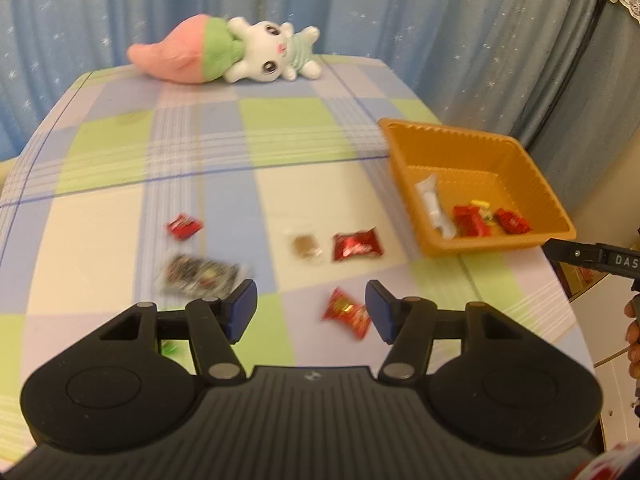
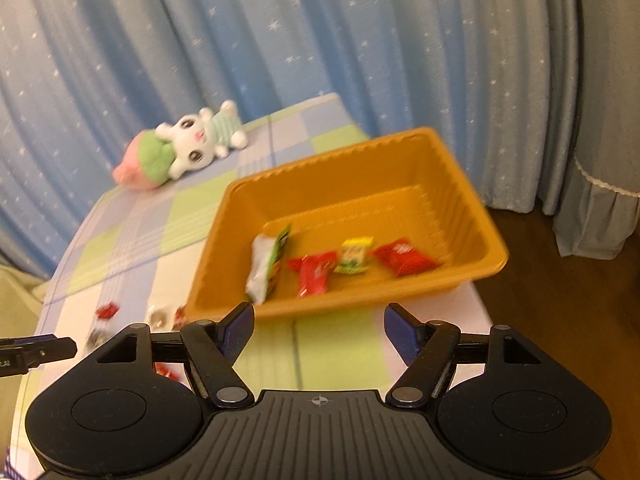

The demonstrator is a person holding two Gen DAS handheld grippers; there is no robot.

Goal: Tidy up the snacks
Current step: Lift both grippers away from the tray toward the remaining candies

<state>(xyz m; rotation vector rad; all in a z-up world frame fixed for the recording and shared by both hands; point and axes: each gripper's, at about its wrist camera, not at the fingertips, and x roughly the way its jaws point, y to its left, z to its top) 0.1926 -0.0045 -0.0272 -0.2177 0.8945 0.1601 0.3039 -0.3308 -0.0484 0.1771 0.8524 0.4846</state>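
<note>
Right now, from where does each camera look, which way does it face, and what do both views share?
Left wrist: on the left gripper, facing down across the table at loose snacks; a hand shows at right.
Right wrist: on the right gripper, facing the orange tray.
Shared: tray, plush rabbit, curtain.

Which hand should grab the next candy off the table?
The left. Its open fingers hang just above the loose red candy on the tablecloth. The right gripper is open and empty too, but it faces the orange tray, where snacks already lie.
</note>
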